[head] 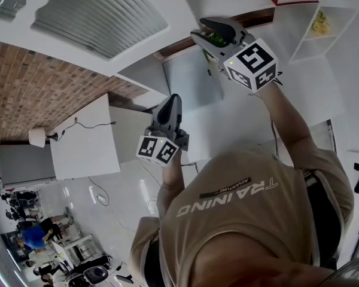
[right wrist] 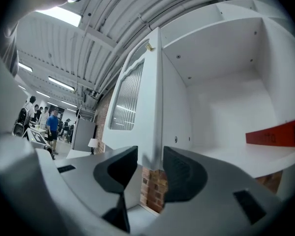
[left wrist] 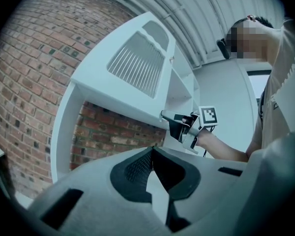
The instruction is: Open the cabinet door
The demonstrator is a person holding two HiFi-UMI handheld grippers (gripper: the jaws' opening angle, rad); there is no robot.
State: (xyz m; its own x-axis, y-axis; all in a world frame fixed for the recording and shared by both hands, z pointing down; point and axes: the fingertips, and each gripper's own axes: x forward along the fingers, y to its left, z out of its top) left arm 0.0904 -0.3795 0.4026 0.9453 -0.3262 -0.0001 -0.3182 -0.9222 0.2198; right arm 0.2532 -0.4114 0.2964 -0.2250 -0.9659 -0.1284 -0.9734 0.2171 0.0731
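Straight along the right gripper (right wrist: 150,156) onto the free edge of the white cabinet door (right wrist: 137,97), already swung out roughly square to the front of the wall cabinet (right wrist: 221,77). Long axis upright, thin edge toward the camera, louvred face turned left toward the room, plain inner face turned right toward the bared compartment. Near the top of that edge, a small brass-coloured knob (right wrist: 149,47). Inside the compartment, a flat red book-like slab (right wrist: 275,134) lying on the bottom shelf at the far right. Grip released on the right gripper: pads well apart, with the lower part of the door's edge lined up in the gap and neither pad pressing on it. Seen from the left gripper view, the same tips just beside the door's lower outer corner, with a brick wall (left wrist: 19,107) behind and below the cabinet. Clenched and empty on the left gripper (left wrist: 152,150): pad tips together, nothing caught between, held lower and well apart from the door. From the head view, the louvred door at the upper left, and at the upper right a small open side shelf (head: 338,17) with a yellowish item (head: 320,23) in it, too small to identify.
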